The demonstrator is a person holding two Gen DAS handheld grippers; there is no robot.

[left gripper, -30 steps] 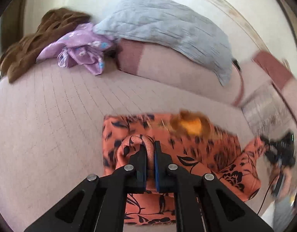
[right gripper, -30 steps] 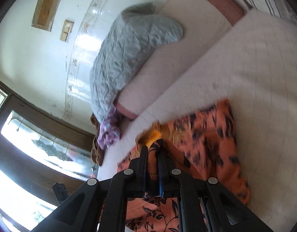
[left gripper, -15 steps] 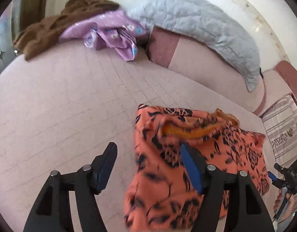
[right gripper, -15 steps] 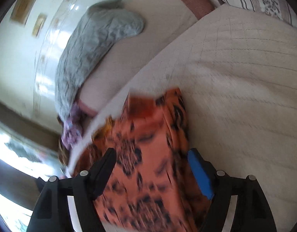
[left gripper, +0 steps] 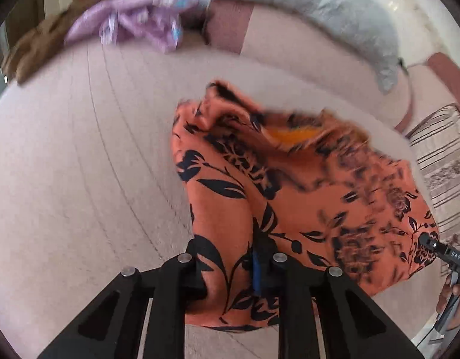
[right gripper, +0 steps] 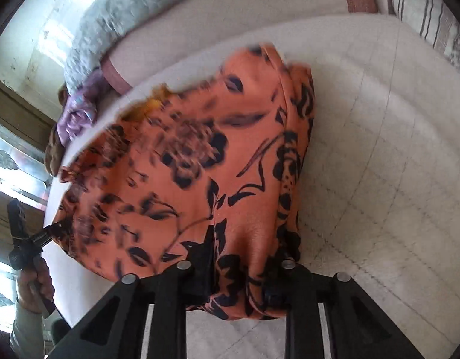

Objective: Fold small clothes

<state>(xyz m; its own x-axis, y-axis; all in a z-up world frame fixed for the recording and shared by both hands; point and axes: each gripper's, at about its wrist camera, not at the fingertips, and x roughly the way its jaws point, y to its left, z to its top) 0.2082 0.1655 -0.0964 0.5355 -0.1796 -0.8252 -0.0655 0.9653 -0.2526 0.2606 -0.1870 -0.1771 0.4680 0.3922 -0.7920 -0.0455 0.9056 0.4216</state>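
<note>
Currently both tools are biting the near hem of the orange black-floral fabric garment (left gripper: 289, 185), which lies partly folded on the pale pink quilted bed cover (left gripper: 80, 155).

Far left: brown crumpled cloth (left gripper: 41, 39) and purple printed garment (left gripper: 134, 21) are heaped at the far edge, well apart from the work. Grey quilted blanket (left gripper: 304, 3) is draped over the pink bolster (left gripper: 289, 53) behind them.

Left gripper (left gripper: 230, 266): jaws clamped on a bunched fold of the orange cloth at its near-left corner. Fabric fills the gap, so the grip looks solid.

Right gripper (right gripper: 239, 272): jaws drawn in on a thick wad at the near-right corner. Cloth is wedged between them; reads as held, not loose.

Step, my read: a fold pass, near hem gripped at two corners. Next move probably calls for lifting both corners together, keeping the hem taut, and carrying it toward the far edge by the yellow-lined neckline (left gripper: 292, 133). Uneven lift would skew the fold.

Room: open cover to the left of the garment and on its right side in the right wrist view. Striped pillow (left gripper: 442, 155) sits near on the right. Far edge of the garment stops short of the bolster, so there is room for the carry. Motion blur on far details.
</note>
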